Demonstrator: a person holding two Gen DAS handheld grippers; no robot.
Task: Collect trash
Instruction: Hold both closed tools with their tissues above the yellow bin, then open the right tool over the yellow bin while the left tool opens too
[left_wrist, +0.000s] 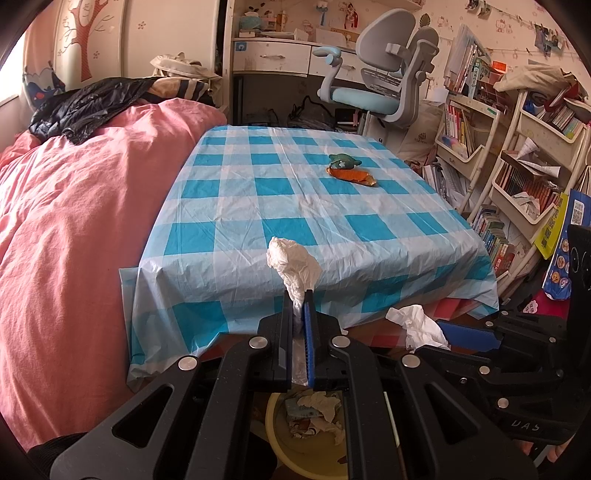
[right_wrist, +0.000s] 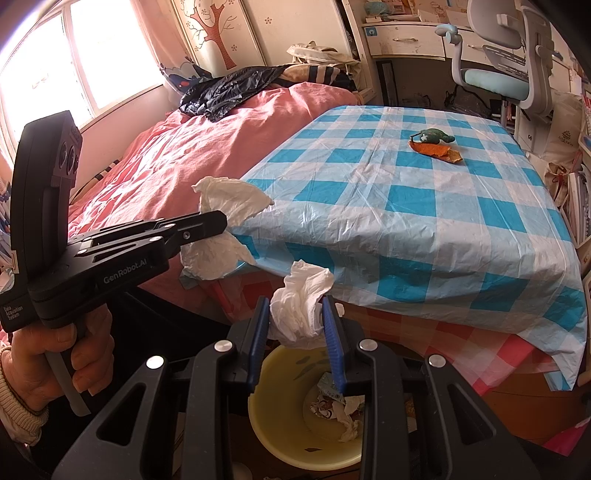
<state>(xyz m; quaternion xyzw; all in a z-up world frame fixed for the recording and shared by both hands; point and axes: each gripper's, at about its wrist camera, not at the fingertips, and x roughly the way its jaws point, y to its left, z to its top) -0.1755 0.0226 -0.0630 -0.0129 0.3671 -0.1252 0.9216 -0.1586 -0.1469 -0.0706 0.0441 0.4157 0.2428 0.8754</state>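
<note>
Crumpled tissue (left_wrist: 293, 269) stood pinched between the closed fingers of the left gripper (left_wrist: 298, 306) in the left wrist view, above a yellow bin (left_wrist: 280, 435) holding more trash, with orange peel (left_wrist: 351, 175) far off on the checked tablecloth (left_wrist: 258, 206). From the right wrist view, the right gripper (right_wrist: 295, 321) was clamped on a second tissue wad (right_wrist: 299, 306) over that bin (right_wrist: 273, 424), beside the left gripper (right_wrist: 207, 223) and its tissue (right_wrist: 229, 199).

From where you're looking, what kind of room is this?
Most likely a child's bedroom: a bed with a pink duvet, a desk with a grey and blue study chair, and shelves crammed with books beside the checked table.
</note>
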